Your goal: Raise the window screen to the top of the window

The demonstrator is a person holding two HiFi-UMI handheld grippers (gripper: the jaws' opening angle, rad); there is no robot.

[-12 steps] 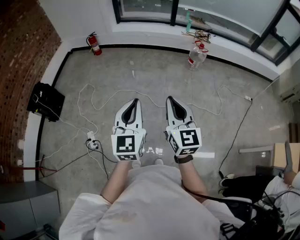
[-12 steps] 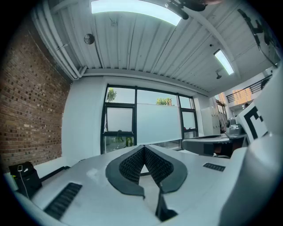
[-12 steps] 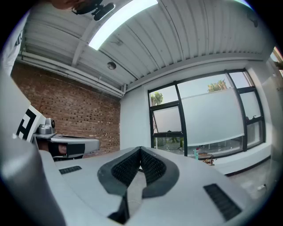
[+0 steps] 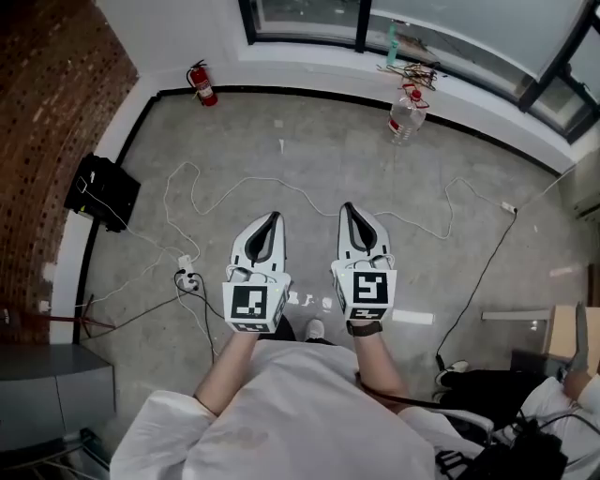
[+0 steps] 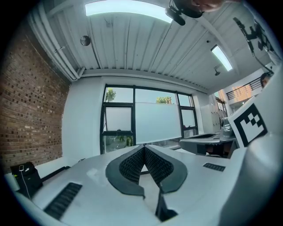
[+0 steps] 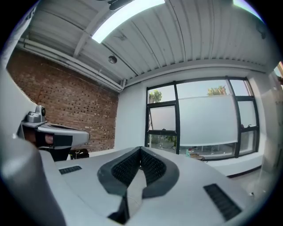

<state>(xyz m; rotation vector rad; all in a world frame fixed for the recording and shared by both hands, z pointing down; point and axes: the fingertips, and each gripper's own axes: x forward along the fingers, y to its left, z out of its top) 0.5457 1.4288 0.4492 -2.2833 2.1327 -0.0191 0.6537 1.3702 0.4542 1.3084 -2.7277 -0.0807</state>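
Beneath the window (image 4: 450,28), white cables (image 4: 272,180) snake over grey concrete floor (image 4: 328,131).

The brick wall (image 4: 47,122) is reddish-brown, the fire extinguisher (image 4: 202,86) red, the window frame (image 5: 133,114) black, the window screen (image 5: 157,123) pale grey, the floor (image 4: 309,150) mottled grey.

The person wears a white short-sleeved shirt (image 4: 300,417) and a dark band (image 4: 364,327) on the right wrist. The left tool (image 4: 273,217) and right tool (image 4: 348,208) are white shells with black ribbed pads (image 5: 131,165), each bearing a cube (image 4: 255,306) of black-and-white square markers.
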